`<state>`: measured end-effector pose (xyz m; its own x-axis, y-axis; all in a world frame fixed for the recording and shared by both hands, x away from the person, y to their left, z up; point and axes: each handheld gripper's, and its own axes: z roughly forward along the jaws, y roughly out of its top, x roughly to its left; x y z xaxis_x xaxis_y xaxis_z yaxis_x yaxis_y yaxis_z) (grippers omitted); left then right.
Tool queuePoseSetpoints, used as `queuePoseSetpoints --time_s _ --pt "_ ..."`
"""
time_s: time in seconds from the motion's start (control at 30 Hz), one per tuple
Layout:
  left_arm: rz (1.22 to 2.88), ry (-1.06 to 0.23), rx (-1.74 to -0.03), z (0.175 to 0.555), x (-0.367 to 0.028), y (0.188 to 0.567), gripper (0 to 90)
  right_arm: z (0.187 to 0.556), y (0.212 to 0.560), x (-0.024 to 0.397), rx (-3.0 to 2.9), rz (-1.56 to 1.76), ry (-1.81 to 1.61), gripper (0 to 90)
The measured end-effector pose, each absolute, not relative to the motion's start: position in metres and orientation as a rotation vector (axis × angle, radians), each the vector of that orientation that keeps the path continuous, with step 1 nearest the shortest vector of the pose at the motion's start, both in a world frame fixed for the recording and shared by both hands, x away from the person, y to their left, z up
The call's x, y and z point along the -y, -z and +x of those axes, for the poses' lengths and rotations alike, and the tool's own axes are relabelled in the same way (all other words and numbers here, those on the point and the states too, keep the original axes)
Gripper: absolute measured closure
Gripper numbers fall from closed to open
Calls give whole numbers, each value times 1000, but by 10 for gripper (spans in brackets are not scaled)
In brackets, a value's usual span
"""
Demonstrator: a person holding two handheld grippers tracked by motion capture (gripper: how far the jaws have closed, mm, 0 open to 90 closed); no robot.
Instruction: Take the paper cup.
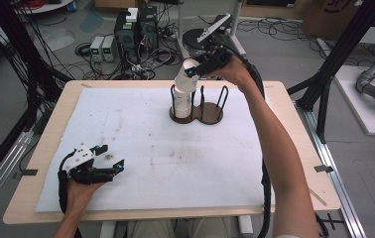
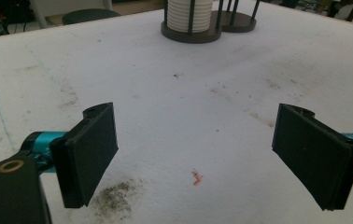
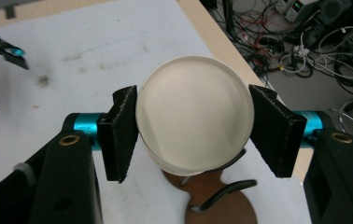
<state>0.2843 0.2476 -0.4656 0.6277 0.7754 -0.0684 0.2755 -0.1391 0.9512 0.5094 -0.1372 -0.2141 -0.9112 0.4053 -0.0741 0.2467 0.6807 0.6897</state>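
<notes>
- High view: at upper centre, the right gripper point(image 1: 194, 72) has its jaws clamped on a white cup point(image 1: 187, 77), tilted above the cup stack point(image 1: 182, 104) in the dark rack point(image 1: 197, 113). At lower left, the left gripper point(image 1: 112, 157) rests on the white tabletop point(image 1: 175, 158), its jaws wide apart with nothing between them.
- Left gripper view: black jaws spread over the bare mat; the rack point(image 2: 191, 31) stands at top centre.
- Right gripper view: both pads press the sides of the cup point(image 3: 193, 112) at frame centre, with the rack base point(image 3: 221, 200) below.
</notes>
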Motion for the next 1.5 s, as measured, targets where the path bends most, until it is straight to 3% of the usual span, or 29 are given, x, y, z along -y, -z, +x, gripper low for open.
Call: queuePoseSetpoints --time_s 0.33,0.73,1.5 --pt "1707 -540 -870 285 -248 465 140 455 218 172 -2585 504 -1215 377" --pt "1703 -538 -865 284 -249 465 140 391 250 193 -2498 480 -1403 376" --pt "1714 -548 -858 284 -247 465 140 331 335 189 -2396 436 -1597 375"
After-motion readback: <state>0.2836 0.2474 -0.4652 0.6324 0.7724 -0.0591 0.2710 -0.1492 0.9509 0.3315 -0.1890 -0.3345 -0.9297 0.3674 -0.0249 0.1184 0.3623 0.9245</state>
